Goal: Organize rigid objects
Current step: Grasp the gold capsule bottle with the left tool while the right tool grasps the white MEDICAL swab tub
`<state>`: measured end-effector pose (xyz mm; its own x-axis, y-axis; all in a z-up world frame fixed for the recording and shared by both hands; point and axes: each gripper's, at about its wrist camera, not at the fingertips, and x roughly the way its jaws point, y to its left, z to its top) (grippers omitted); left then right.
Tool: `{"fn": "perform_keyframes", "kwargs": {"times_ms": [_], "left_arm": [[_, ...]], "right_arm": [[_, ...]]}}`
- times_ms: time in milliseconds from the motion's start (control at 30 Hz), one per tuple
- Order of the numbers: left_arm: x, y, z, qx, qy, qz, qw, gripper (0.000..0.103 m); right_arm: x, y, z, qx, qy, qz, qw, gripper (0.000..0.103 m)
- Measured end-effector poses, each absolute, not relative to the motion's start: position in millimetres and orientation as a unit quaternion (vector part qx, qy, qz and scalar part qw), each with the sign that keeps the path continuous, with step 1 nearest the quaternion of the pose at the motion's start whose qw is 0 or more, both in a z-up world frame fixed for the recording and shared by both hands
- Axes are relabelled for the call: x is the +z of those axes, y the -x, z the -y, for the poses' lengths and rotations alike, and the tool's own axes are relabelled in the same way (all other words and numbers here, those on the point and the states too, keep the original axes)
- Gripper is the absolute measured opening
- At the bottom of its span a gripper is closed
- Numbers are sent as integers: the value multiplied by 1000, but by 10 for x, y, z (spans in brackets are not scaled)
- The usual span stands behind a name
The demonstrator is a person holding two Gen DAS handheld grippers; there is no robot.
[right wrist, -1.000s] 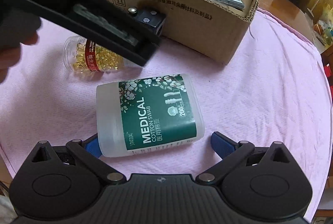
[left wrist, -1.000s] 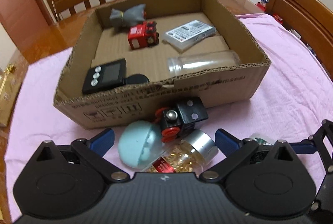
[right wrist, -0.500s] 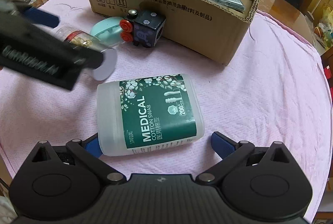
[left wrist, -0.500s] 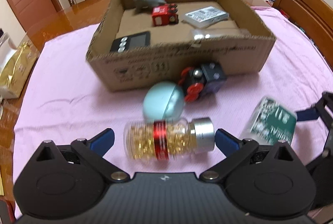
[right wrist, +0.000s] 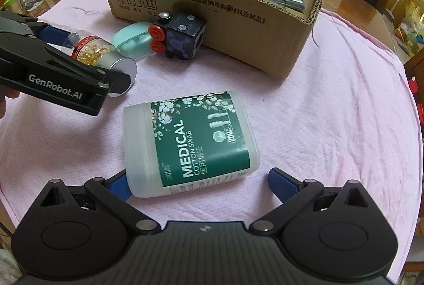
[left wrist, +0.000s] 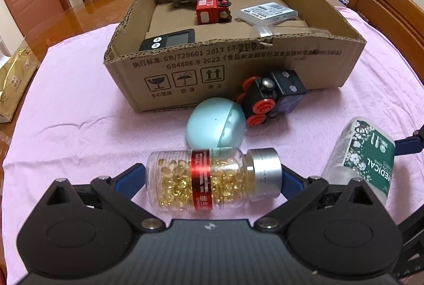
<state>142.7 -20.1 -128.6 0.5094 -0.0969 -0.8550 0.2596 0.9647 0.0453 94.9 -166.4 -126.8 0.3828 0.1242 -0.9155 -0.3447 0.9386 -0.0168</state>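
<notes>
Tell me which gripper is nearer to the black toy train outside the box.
Left. The left gripper, clamped on the capsule bottle, sits just beside the black toy train. The right gripper is farther back, straddling the cotton swab box.

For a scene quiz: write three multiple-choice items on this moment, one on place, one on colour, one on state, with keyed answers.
1. Where is the black toy train?
A. inside the box
B. on the cloth against the cardboard box
C. on a chair

2. What colour is the capsule bottle cap?
A. silver
B. green
C. red

3. The left hand-held gripper is:
A. open and empty
B. shut on the cotton swab box
C. shut on the capsule bottle

Answers: B, it sits outside the front wall; A, the cap is metallic silver; C, both fingers press the bottle's ends.
</notes>
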Motion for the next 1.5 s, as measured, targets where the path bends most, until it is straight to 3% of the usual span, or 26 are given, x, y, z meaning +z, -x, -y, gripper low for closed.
{"fn": "perform_keyframes", "kwargs": {"times_ms": [467, 767, 1200, 1500], "left_arm": [[-1284, -1459, 115, -110, -50, -489, 864, 100], [-1266, -1451, 90, -117, -59, -489, 863, 100], [-1276, -1534, 163, -121, -70, -507, 850, 93], [-1247, -1571, 72, -167, -72, -507, 842, 93]], "right_arm": [[-1119, -1136, 1412, 195, 163, -508, 823, 103], [-1037, -1044, 1417, 221, 148, -538, 800, 102], [-1052, -1124, 1343, 168, 156, -549, 804, 88], [-1042, -1084, 1292, 134, 155, -552, 808, 87]]}}
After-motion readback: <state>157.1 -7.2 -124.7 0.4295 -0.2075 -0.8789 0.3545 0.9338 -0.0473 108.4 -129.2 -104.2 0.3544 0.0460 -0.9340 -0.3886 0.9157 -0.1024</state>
